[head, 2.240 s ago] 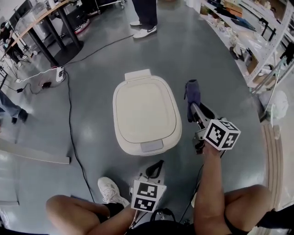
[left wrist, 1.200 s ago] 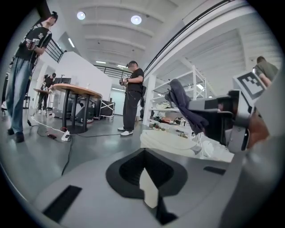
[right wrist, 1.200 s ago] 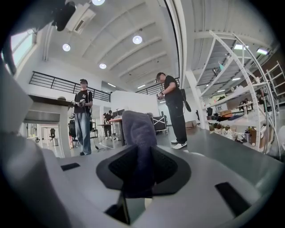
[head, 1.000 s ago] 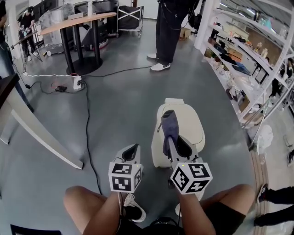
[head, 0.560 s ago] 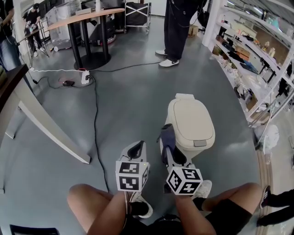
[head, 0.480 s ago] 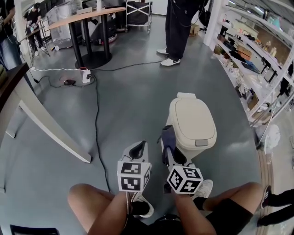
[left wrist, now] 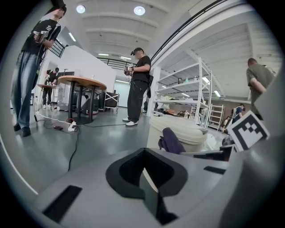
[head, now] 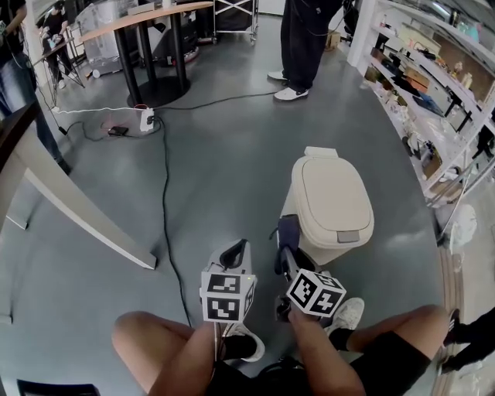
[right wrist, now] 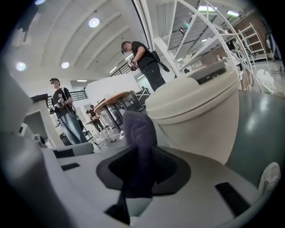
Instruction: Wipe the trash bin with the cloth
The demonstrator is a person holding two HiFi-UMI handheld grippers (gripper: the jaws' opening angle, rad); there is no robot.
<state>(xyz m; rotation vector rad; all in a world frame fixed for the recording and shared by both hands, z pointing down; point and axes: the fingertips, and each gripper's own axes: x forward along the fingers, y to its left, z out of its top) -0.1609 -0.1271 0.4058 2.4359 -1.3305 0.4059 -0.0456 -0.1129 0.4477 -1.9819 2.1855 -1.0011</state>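
The cream trash bin stands on the grey floor with its lid closed; it also fills the right of the right gripper view. My right gripper is shut on a dark purple cloth, which sticks up from the jaws just left of the bin's front wall. I cannot tell whether cloth and wall touch. My left gripper hangs further left, low over the floor, shut on nothing. In the left gripper view the cloth shows in front of the bin.
A black cable runs across the floor from a power strip. A round table and a standing person are at the back. Shelves line the right. A slanted beam lies left. My knees and a white shoe are below.
The right gripper with the cloth has come off the bin's lid and down to its left front side. The bin now sits further right and farther off. The left gripper barely moved.
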